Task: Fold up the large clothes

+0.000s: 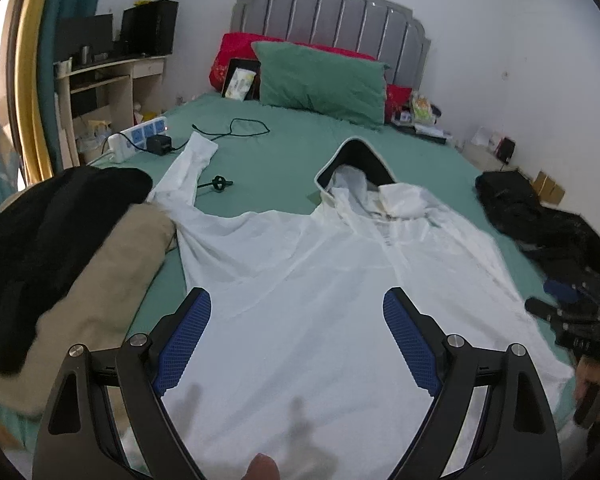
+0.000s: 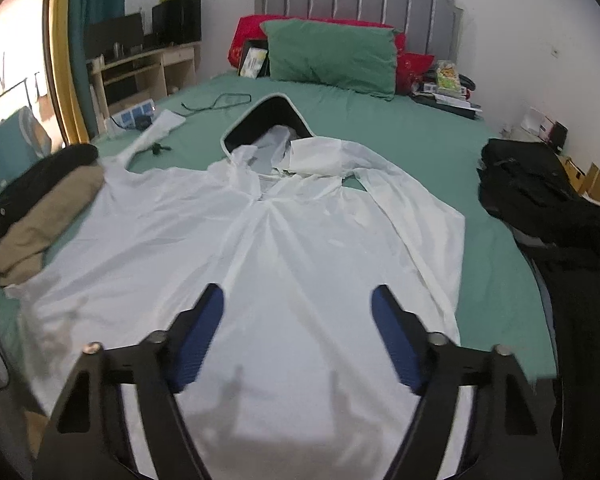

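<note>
A white hooded jacket (image 1: 308, 280) (image 2: 284, 248) lies spread front-up on the green bed sheet (image 1: 284, 152) (image 2: 400, 132). Its black-lined hood (image 1: 360, 160) (image 2: 264, 120) points toward the headboard. One sleeve (image 1: 188, 164) stretches to the far left; the other sleeve (image 2: 384, 188) lies folded in, with its cuff by the collar. My left gripper (image 1: 297, 300) hovers open over the lower left part of the jacket, with nothing between its blue pads. My right gripper (image 2: 298, 294) is also open, above the jacket's lower middle, and holds nothing.
A pile of black and tan clothes (image 1: 60, 248) (image 2: 44, 204) sits at the left bed edge. Black garments (image 1: 540, 216) (image 2: 548, 192) lie on the right. A power strip (image 1: 138, 136), a cable (image 1: 244, 126) and a green pillow (image 1: 320, 80) are farther back.
</note>
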